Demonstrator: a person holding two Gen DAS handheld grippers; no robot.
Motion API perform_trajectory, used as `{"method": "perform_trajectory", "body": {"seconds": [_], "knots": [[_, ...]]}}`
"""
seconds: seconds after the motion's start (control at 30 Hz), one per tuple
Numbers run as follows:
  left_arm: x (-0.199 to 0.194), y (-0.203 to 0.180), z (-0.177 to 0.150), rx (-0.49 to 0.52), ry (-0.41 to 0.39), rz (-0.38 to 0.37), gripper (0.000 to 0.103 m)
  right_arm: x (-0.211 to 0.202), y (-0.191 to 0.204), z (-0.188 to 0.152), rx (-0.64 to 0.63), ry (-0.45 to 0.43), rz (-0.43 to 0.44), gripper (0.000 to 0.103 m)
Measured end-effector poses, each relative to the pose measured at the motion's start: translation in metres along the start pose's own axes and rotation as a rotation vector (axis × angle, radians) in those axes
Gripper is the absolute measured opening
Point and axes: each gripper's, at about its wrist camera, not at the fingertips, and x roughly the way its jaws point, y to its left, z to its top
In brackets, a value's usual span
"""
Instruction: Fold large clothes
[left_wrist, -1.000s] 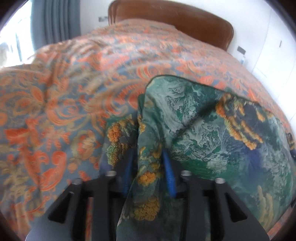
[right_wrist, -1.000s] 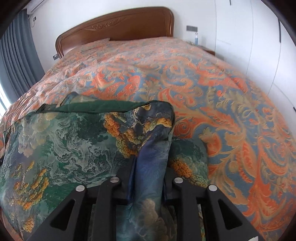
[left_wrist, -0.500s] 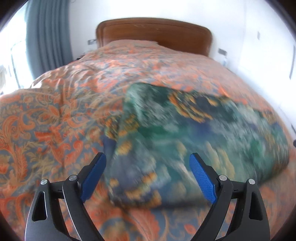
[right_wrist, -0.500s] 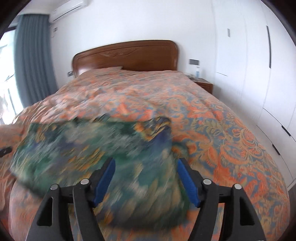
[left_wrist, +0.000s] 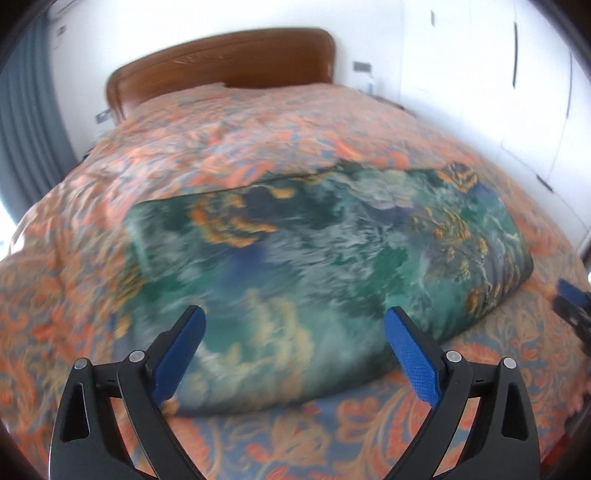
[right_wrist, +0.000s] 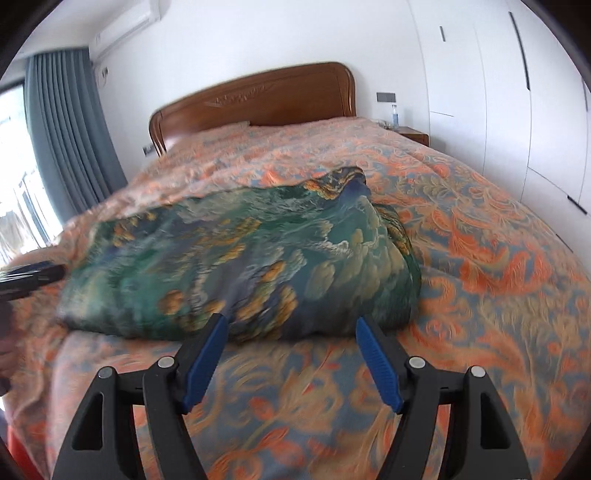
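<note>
A green, blue and gold patterned garment lies folded in a thick rectangle on the bed; it also shows in the right wrist view. My left gripper is open and empty, its blue pads over the garment's near edge. My right gripper is open and empty, just in front of the garment's near edge. The right gripper shows at the far right of the left wrist view; the left gripper shows at the left edge of the right wrist view.
The bed carries an orange and blue patterned cover and a brown wooden headboard. White wardrobe doors stand on the right, a nightstand beside the headboard, grey-blue curtains on the left.
Both grippers were shut on folds of the garment a second ago. They opened, let it go and pulled back; the garment now lies flat on the bed.
</note>
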Motion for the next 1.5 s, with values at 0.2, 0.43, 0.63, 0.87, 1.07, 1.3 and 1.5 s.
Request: {"method": "perform_trajectory", "body": {"seconds": [0.2,0.43,0.63,0.87,1.07,1.3,1.5], "knots": [[0.083,-0.024,0.028,0.045,0.189,0.030,0.098,-0.043,-0.005,-0.020,0.047,-0.045,0.034,0.074],[0.144,-0.008,0.089,-0.096,0.217,0.043,0.100,-0.064,-0.031,-0.043,0.119,-0.022,0.009,0.074],[0.152,0.000,0.110,-0.135,0.205,0.059,0.098,-0.065,-0.046,-0.060,0.210,0.010,0.024,0.074],[0.117,-0.024,0.064,0.029,0.154,0.062,0.098,-0.058,-0.040,-0.060,0.205,0.013,0.049,0.074],[0.067,-0.048,0.016,0.162,0.092,0.055,0.098,-0.056,-0.027,-0.059,0.171,0.028,0.070,0.074],[0.016,-0.078,-0.011,0.271,0.046,-0.066,0.098,-0.032,-0.036,-0.031,0.208,0.044,0.114,0.074],[0.023,-0.090,0.004,0.250,0.037,-0.157,0.099,0.026,-0.078,-0.001,0.439,0.114,0.168,0.074]]}}
